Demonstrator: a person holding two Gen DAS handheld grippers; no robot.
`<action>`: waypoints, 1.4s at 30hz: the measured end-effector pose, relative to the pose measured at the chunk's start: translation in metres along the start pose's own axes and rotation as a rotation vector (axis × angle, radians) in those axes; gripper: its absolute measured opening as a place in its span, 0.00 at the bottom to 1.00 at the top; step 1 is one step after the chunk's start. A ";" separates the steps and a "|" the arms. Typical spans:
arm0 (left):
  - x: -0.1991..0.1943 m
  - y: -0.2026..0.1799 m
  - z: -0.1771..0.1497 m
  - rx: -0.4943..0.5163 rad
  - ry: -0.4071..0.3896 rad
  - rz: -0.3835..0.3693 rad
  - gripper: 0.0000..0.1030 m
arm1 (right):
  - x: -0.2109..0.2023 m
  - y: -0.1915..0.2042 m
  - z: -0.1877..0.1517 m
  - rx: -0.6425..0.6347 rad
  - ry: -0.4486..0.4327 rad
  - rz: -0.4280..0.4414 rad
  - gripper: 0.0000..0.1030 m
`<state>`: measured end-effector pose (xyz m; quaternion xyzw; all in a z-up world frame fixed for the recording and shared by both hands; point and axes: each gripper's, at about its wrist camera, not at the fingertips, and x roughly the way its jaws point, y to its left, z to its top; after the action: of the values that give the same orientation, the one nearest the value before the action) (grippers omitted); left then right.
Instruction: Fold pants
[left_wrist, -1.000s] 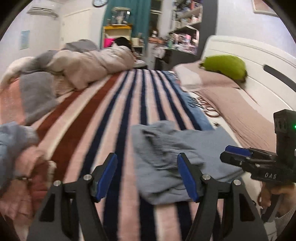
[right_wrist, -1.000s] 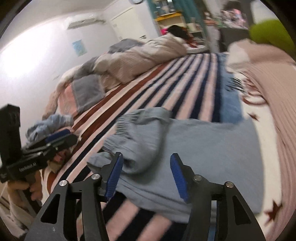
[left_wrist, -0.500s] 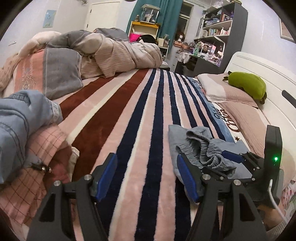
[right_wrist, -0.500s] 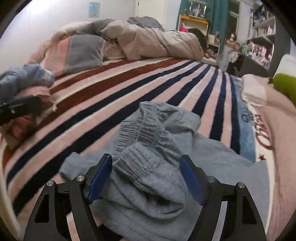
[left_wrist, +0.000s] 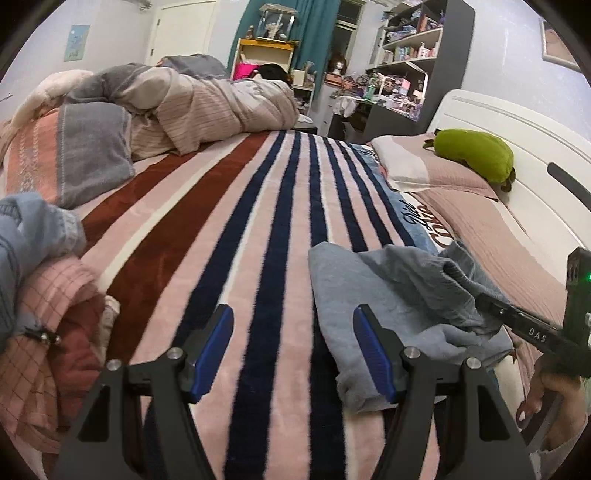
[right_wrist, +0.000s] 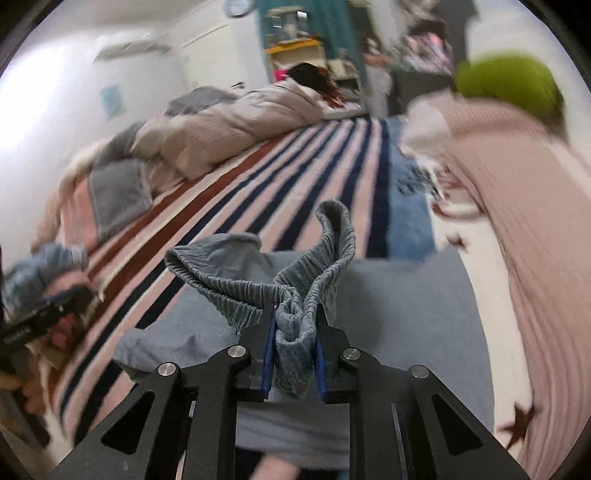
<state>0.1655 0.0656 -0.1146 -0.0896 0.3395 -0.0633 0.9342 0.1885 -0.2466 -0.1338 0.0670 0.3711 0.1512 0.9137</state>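
Grey-blue pants (right_wrist: 388, 295) lie crumpled on the striped blanket (left_wrist: 229, 229) near the bed's right edge, close to the headboard (left_wrist: 517, 144) side. The right gripper (right_wrist: 294, 354) has its jaws closed on a bunched fold of the elastic waistband (right_wrist: 240, 291), which is lifted off the blanket. The left gripper (left_wrist: 293, 350) hovers above the blanket just left of the pants, jaws wide apart and holding nothing. A green plush toy (left_wrist: 472, 155) rests on the pillow (left_wrist: 424, 173); a pile of clothes (left_wrist: 40, 280) sits at the left edge.
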 end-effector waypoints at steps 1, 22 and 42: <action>0.001 -0.003 0.000 0.003 0.003 -0.004 0.62 | 0.000 -0.013 -0.003 0.049 0.013 0.030 0.12; 0.015 -0.006 0.002 0.023 0.043 0.015 0.62 | 0.046 -0.053 0.005 0.249 0.104 0.095 0.38; 0.049 -0.049 -0.010 0.078 0.159 -0.104 0.62 | -0.006 -0.113 0.010 0.150 0.081 -0.117 0.21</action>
<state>0.1937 0.0073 -0.1424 -0.0656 0.4048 -0.1318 0.9025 0.2172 -0.3552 -0.1495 0.1072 0.4213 0.0720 0.8977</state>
